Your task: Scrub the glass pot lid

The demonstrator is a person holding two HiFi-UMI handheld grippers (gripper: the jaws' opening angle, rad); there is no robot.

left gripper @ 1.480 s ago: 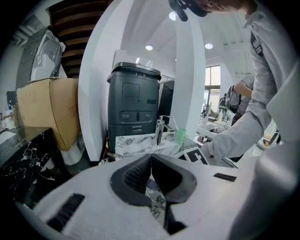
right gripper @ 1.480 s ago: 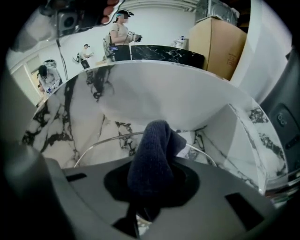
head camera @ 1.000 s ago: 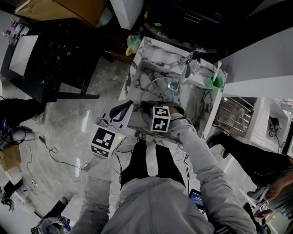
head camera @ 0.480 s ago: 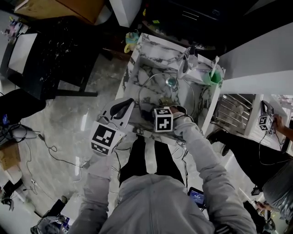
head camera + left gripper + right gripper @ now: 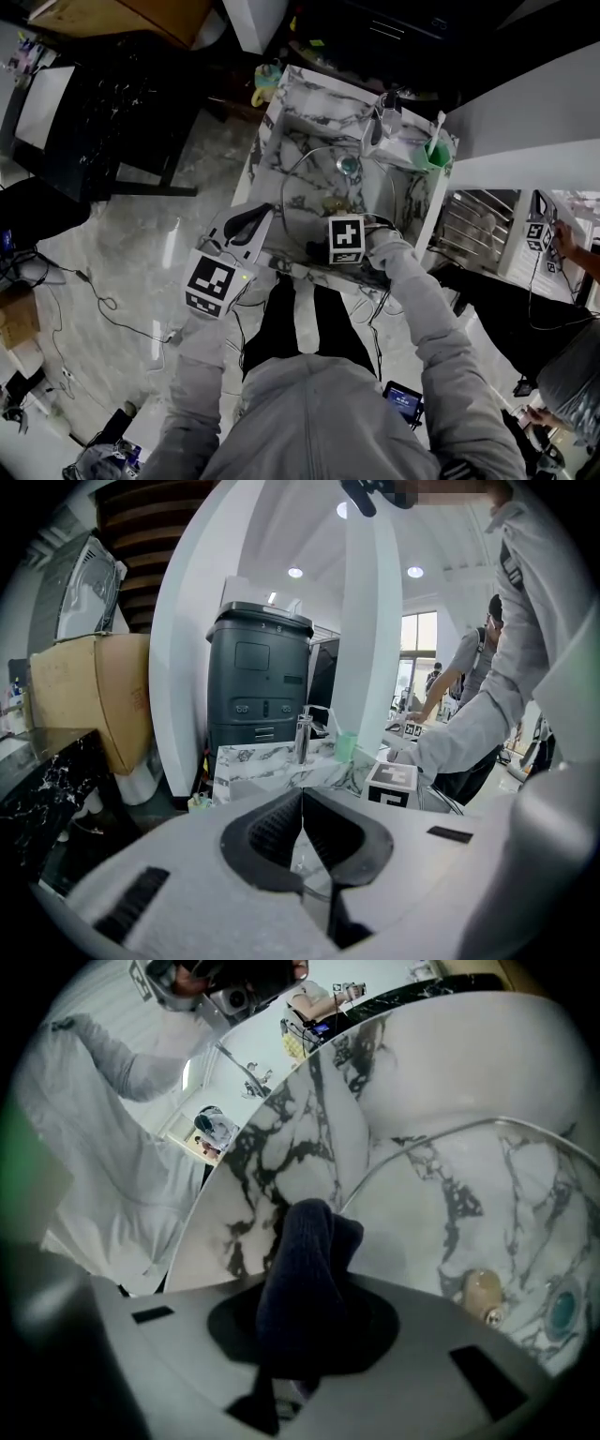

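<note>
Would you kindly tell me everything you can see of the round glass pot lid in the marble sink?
The round glass pot lid is clear, so the marble sink shows through it. It has a thin metal rim and a beige knob at its centre. It lies tilted over the basin. The left gripper appears shut on its near edge. The dark blue cloth, held in the right gripper, sits by the rim; whether they touch is unclear.

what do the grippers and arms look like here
The left gripper and right gripper have pale plastic bodies, dark pads and a cube with black-and-white square markers each. The sleeves are light grey.
</note>
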